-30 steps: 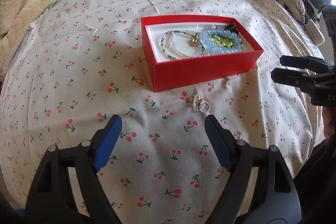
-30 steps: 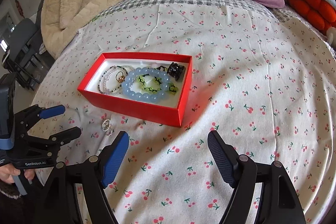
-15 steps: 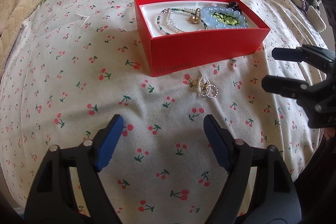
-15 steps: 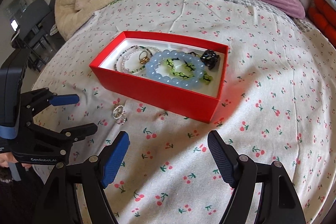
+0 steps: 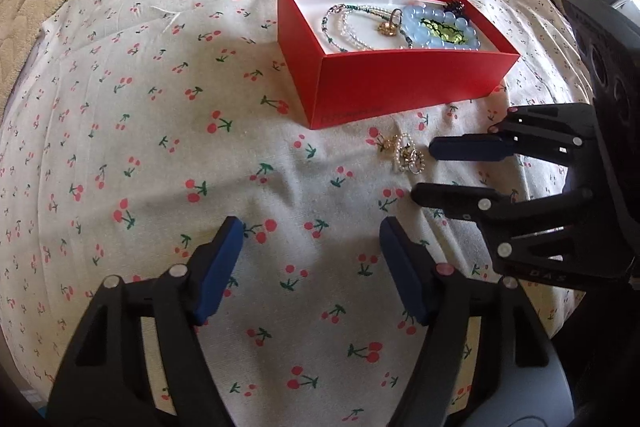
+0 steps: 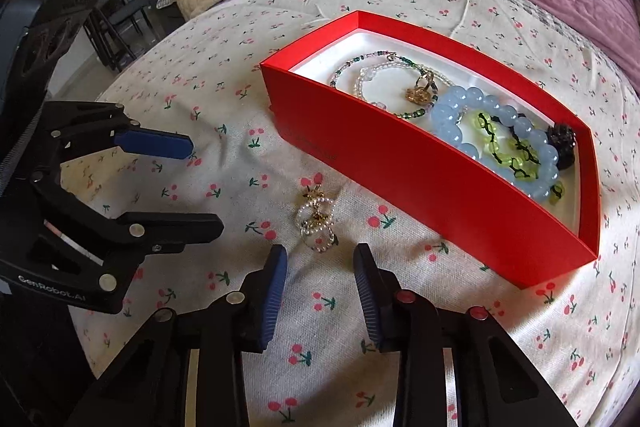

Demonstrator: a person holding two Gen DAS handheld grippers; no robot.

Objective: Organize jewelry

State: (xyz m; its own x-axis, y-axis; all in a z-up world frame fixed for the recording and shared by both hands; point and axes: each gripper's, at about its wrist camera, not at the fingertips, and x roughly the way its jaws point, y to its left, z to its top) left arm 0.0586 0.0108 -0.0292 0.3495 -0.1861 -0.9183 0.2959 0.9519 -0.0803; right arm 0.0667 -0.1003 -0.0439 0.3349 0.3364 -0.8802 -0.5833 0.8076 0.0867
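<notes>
- step in hand: picking up the last loose piece. a small cluster of pearl-and-gold rings (image 6: 316, 223) lay on the cherry-print bedsheet (image 6: 208, 99), just outside the near wall of the red box (image 6: 400, 163), not touching it.
- my right gripper (image 6: 320, 279) sat just short of the cluster, pointing steeply down at it. its jaws had just been closing and stood narrow, with nothing between them yet; the rings were just ahead of the tips.
- my left gripper (image 5: 312, 247) hung over bare sheet, jaws wide and empty, near the cluster but not lined up on it. its jaws had closed a little too.
- from the left wrist view the right gripper's tips flanked the cluster side-on, one blue pad just beside it.
- next move, my guess: push the right gripper forward and down so the pads straddle the rings, pinch, lift, carry over the box wall, drop inside. the pieces are small and flat on soft cloth, so the tips need to press into the sheet or they may slip off.
- count: one box. inside it: one pale blue bead bracelet (image 6: 492, 135), one green-and-black link bracelet (image 6: 504, 147) lying within it, two or three thin bead strands (image 6: 372, 75) (tangled, couldn't split them), one gold ring (image 6: 420, 91), one dark charm (image 6: 562, 143) in the far corner.
- outside: one cluster, roughly two or three rings, too tangled to tell.
</notes>
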